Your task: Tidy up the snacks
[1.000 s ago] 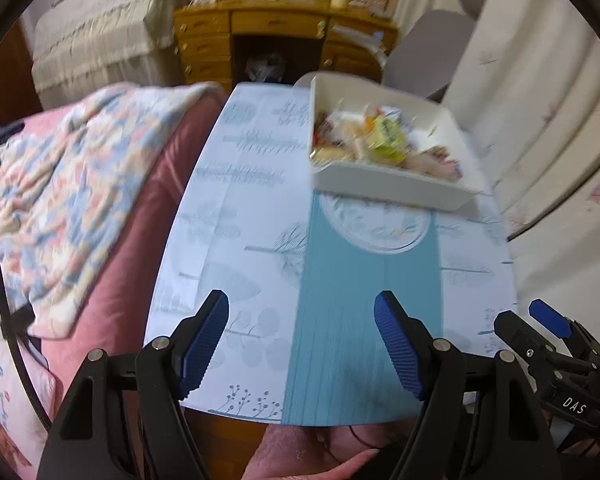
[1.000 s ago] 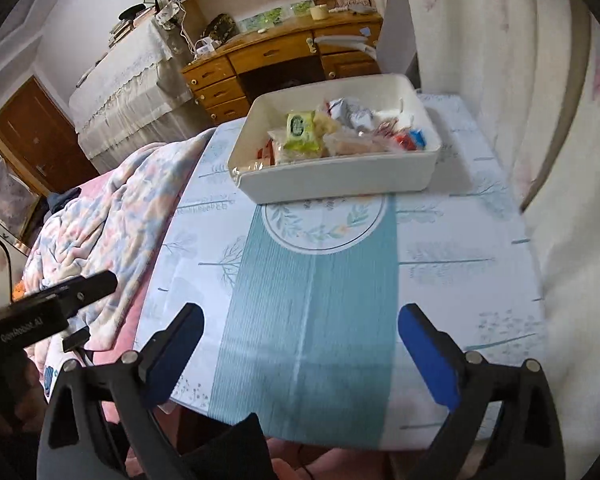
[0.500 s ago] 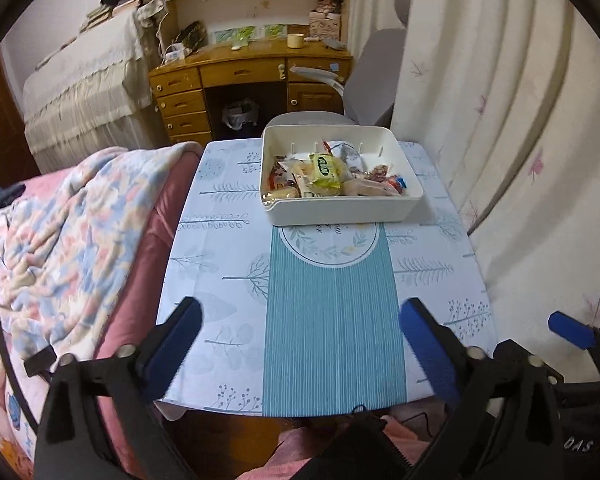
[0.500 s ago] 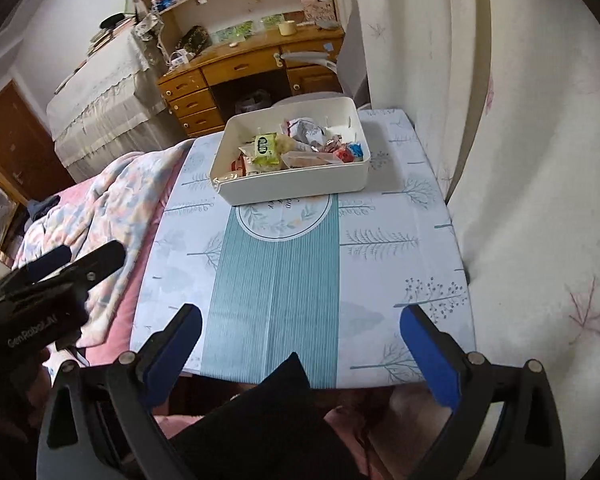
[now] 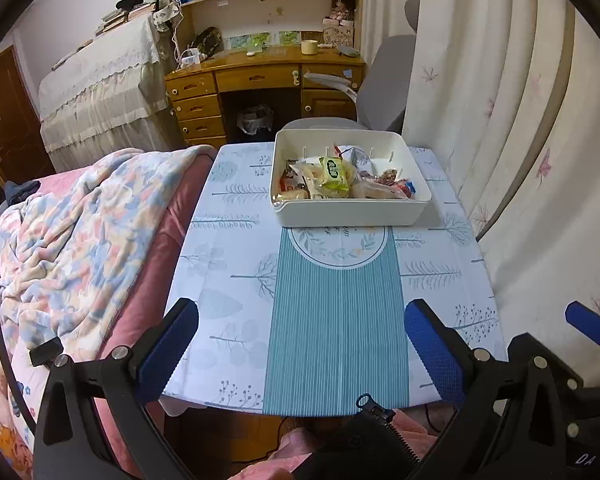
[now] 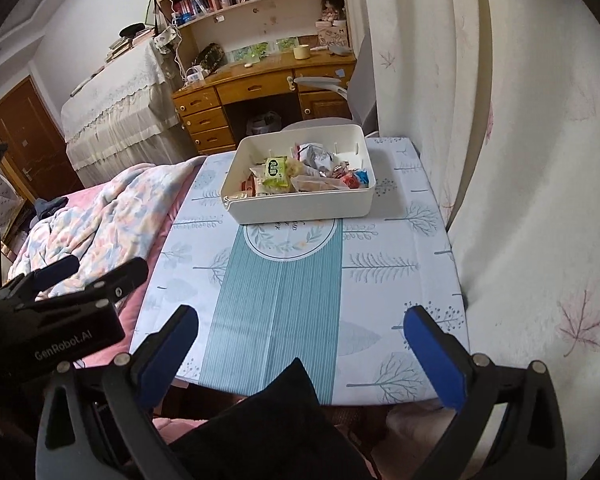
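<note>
Looks basically done: all the snacks (image 5: 340,178) sit in the white bin (image 5: 352,210), well ahead of both jaws. Left gripper (image 5: 300,344) is released and empty; right gripper (image 6: 300,350) is opening with nothing in it. Desk (image 5: 228,280) under them is bare.

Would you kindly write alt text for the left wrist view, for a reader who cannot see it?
A white bin full of wrapped snacks sits at the far end of a table covered in a blue, tree-patterned cloth. The left gripper is open and empty above the near edge, with a floral blanket at the left.
</note>
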Demonstrator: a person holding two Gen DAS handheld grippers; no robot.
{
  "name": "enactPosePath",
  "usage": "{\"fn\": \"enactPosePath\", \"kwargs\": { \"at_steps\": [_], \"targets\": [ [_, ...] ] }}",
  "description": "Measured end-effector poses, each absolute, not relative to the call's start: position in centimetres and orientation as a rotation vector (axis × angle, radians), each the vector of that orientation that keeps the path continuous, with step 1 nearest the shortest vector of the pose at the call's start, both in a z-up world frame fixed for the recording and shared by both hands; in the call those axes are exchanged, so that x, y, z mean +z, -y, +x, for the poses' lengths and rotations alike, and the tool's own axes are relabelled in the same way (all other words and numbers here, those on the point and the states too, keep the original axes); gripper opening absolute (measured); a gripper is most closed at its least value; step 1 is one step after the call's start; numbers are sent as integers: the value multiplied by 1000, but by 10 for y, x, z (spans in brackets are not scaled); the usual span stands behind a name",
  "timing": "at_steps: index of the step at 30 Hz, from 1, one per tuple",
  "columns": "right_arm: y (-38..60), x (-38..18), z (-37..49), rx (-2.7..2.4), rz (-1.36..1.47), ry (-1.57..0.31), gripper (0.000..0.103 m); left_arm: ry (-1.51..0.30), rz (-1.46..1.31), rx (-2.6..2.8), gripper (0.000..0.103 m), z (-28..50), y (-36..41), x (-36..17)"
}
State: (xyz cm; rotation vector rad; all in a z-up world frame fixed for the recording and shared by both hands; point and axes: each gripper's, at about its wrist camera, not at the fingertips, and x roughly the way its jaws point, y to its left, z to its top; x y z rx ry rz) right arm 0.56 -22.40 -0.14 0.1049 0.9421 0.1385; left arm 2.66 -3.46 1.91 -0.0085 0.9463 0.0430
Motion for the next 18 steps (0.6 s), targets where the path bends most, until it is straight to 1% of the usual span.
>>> {"fn": "enactPosePath", "kwargs": {
  "at_steps": [18],
  "targets": [
    [225, -8, 9, 163, 102, -984, 103, -962, -9, 57, 102, 24, 40, 15]
  ]
}}
